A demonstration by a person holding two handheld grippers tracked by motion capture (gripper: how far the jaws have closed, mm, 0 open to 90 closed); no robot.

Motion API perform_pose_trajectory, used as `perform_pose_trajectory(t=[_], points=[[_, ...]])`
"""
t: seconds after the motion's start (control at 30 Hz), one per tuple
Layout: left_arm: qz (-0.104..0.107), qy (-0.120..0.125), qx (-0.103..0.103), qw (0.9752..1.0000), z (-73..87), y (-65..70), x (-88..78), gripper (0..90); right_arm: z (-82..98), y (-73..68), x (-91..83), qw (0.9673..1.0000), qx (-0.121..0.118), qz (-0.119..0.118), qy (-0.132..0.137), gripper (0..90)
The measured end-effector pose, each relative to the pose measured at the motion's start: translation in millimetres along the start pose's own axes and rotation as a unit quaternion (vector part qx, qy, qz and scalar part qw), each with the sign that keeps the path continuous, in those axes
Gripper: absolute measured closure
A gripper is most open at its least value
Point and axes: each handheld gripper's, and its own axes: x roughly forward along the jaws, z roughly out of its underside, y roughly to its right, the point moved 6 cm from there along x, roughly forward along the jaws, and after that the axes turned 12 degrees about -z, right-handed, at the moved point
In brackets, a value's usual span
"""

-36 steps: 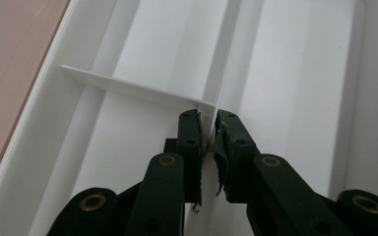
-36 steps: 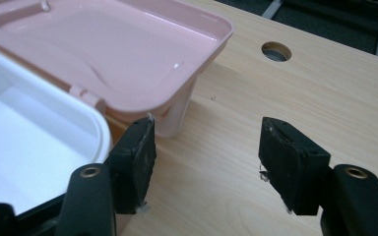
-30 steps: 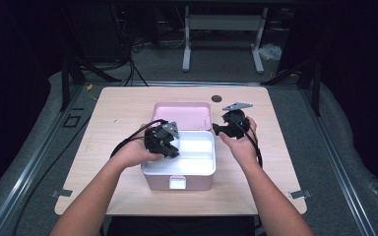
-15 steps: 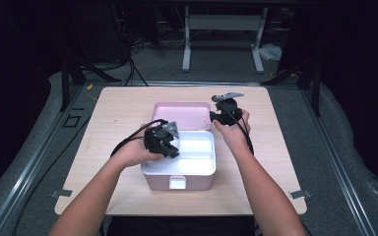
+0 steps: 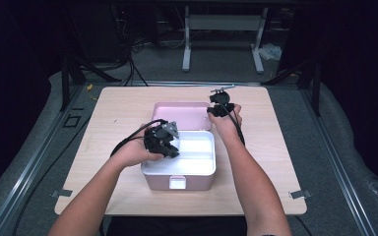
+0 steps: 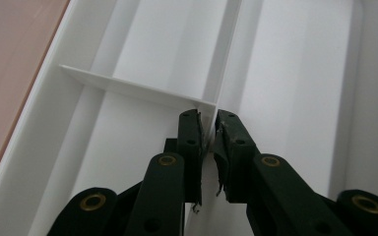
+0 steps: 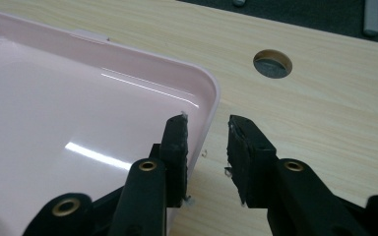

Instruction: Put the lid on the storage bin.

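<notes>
A pink box [image 5: 177, 183] with a white inner tray [image 5: 197, 152] stands open on the table, its pink lid [image 5: 182, 115] lying flat behind it. My left gripper [image 5: 170, 147] reaches into the tray. Its jaws [image 6: 207, 125] are shut on the upright white divider [image 6: 221, 64] where a cross wall meets it. My right gripper [image 5: 215, 112] is at the lid's far right corner. Its jaws [image 7: 206, 130] have just been closing and straddle the lid's rim [image 7: 211, 93], one pad over the lid [image 7: 78, 108], the other over the table, with a gap still showing.
The light wooden table [image 5: 118, 113] has a round hole [image 7: 272, 63] beyond the lid's corner. Black cables trail from both grippers across the table. Dark floor, metal rails and a stand's legs surround the table.
My right hand has moved away from me and to the left, up to the lid's far right corner, and its jaws have narrowed. The left hand has stayed put.
</notes>
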Motion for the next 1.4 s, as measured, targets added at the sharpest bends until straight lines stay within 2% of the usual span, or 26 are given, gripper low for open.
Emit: perform_pose_trajectory(t=[0.03, 0.3, 0.67, 0.7, 0.73, 0.8, 0.97, 1.1, 1.13, 1.2, 1.4], points=[[0.0, 0.0, 0.0, 1.0, 0.1, -0.1, 0.0, 81.0, 0.1, 1.3, 1.8, 1.0, 0.003, 0.006, -0.002, 69.6], [0.0, 0.001, -0.001, 1.0, 0.0, 0.1, 0.0, 81.0, 1.4, 5.5, 9.7, 0.9989, 0.043, -0.016, -0.002, 71.9], [0.002, 0.003, 0.0, 1.0, 0.2, -0.1, 0.2, 81.2, 4.6, 3.7, 20.1, 0.9979, 0.052, -0.029, -0.023, 74.8], [0.002, 0.003, 0.0, 1.0, 0.2, -0.1, 0.2, 81.2, 4.4, 4.1, 21.6, 0.9982, 0.054, -0.021, -0.018, 74.8], [0.002, 0.003, 0.0, 1.0, 0.2, -0.1, 0.1, 81.2, 4.5, 3.7, 21.0, 0.9977, 0.056, -0.03, -0.023, 74.8], [0.001, 0.003, 0.0, 1.0, 0.1, 0.0, 0.1, 81.2, 3.8, 4.7, 22.6, 0.998, 0.057, -0.024, -0.013, 74.9], [0.002, 0.003, 0.0, 1.0, 0.2, -0.2, 0.2, 81.2, 4.4, 5.9, 23.5, 0.9972, 0.069, -0.023, -0.014, 75.3], [0.002, 0.003, 0.0, 1.0, 0.1, -0.2, 0.2, 81.2, 4.0, 6.4, 23.1, 0.9967, 0.076, -0.027, -0.011, 76.5], [0.002, 0.003, -0.001, 1.0, 0.1, -0.2, 0.2, 81.2, 4.3, 5.4, 21.6, 0.996, 0.079, -0.038, -0.019, 76.6], [0.003, 0.003, -0.001, 1.0, 0.1, -0.4, 0.2, 81.3, 3.8, 5.5, 22.0, 0.9959, 0.083, -0.034, -0.014, 76.9], [0.004, 0.003, 0.0, 1.0, 0.2, -0.5, 0.2, 81.3, 1.8, 5.2, 20.7, 0.9961, 0.083, -0.029, -0.006, 77.6]])
